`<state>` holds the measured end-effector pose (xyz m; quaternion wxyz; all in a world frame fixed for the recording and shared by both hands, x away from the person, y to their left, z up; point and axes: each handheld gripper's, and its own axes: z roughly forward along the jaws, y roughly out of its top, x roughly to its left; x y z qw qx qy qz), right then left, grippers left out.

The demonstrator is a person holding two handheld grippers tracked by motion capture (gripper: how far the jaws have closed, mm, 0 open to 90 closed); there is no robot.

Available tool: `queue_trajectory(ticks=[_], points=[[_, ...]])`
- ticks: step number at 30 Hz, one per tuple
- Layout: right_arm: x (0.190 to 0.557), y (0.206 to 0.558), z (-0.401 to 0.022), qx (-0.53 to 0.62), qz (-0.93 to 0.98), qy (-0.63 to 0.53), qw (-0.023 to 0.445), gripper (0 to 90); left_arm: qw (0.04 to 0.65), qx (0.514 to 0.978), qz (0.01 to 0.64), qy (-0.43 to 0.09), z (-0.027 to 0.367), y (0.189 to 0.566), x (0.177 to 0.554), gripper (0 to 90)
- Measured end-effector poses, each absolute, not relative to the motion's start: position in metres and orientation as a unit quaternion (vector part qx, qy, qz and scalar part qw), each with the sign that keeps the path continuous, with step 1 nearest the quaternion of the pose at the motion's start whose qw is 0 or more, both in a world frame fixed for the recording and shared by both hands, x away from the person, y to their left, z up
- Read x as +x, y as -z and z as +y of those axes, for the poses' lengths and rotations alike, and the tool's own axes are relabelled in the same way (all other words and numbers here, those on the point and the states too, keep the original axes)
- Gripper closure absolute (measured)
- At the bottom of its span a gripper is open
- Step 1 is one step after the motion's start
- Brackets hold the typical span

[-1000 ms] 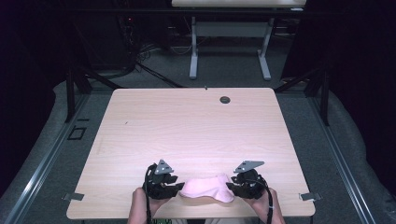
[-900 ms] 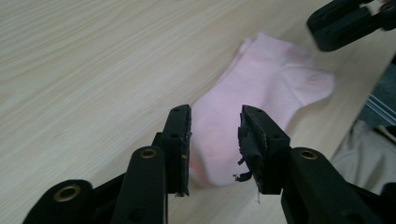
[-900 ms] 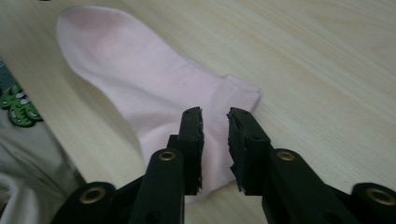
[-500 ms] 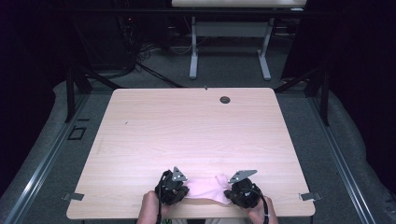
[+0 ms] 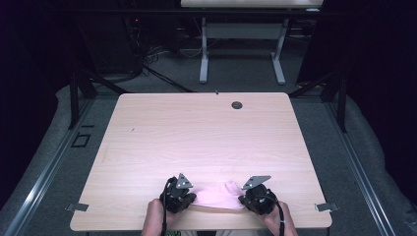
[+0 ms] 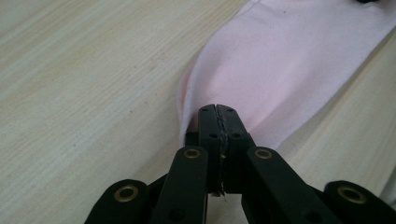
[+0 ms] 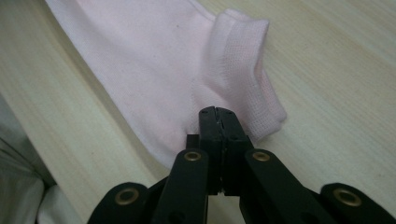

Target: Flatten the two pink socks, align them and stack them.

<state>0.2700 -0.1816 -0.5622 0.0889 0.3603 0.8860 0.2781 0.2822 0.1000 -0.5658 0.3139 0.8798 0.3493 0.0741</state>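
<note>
Both grippers have drawn back toward the near edge of the table since a second ago, and the pink sock [image 5: 219,196] between them now lies flatter and more stretched than the rounded heap it made then.

From the high view, the sock spans the gap between the two tools, one end at the left gripper [image 5: 186,195] and the other at the right gripper [image 5: 250,196], its body resting on the wood close to the near edge.

In the left gripper view the left gripper [image 6: 218,126] has its jaws pressed together on the sock [image 6: 280,60], which fans out ahead of the tips and runs up and to the right of them across the table [image 6: 84,84]. The cloth folds up a little along its left edge just beside the jaws.

In the right gripper view the right gripper [image 7: 218,126] is likewise clamped on the sock [image 7: 149,74], biting it just below the ribbed cuff [image 7: 243,70]. The cuff stands ahead and slightly right of the tips, its opening turned to the right, while the smooth body of the sock stretches up and to the left of them over the table [image 7: 336,93].

A hand [image 5: 153,219] holds the left tool from below, and a second hand [image 5: 280,223] the right one. Well beyond the grippers, near the far edge of the table [image 5: 196,132], sits a small dark round grommet [image 5: 237,105].
</note>
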Motion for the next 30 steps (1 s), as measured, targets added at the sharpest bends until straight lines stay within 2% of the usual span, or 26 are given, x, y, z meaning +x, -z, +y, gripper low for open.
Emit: queue_trajectory(ticks=[9,11,13,16,17,18,21,26,30], points=[[0.281,0.561,-0.179,0.362,0.889,-0.268,0.089,90.0,0.312,0.88,0.351,-0.076,0.101,0.565,0.289,88.9],[0.281,0.561,-0.178,0.364,0.886,-0.273,0.087,90.0,0.318,0.879,0.348,-0.066,0.101,0.564,0.289,82.7],[0.28,0.561,-0.178,0.362,0.885,-0.28,0.082,88.5,0.324,0.876,0.35,-0.069,0.101,0.56,0.288,71.0],[0.277,0.555,-0.18,0.366,0.878,-0.297,0.083,68.6,0.335,0.871,0.35,-0.079,0.103,0.55,0.283,48.8],[0.276,0.552,-0.182,0.369,0.873,-0.307,0.09,59.9,0.342,0.866,0.354,-0.082,0.104,0.546,0.281,38.7],[0.274,0.548,-0.184,0.375,0.867,-0.315,0.095,51.4,0.348,0.863,0.356,-0.088,0.107,0.542,0.279,32.4],[0.27,0.541,-0.194,0.399,0.85,-0.324,0.112,18.0,0.361,0.849,0.367,-0.117,0.122,0.531,0.271,15.3],[0.264,0.545,-0.23,0.459,0.816,-0.321,0.143,0.0,0.337,0.819,0.43,-0.175,0.17,0.54,0.272,3.2],[0.262,0.556,-0.255,0.495,0.795,-0.311,0.161,0.0,0.315,0.794,0.484,-0.188,0.205,0.559,0.279,0.1]])
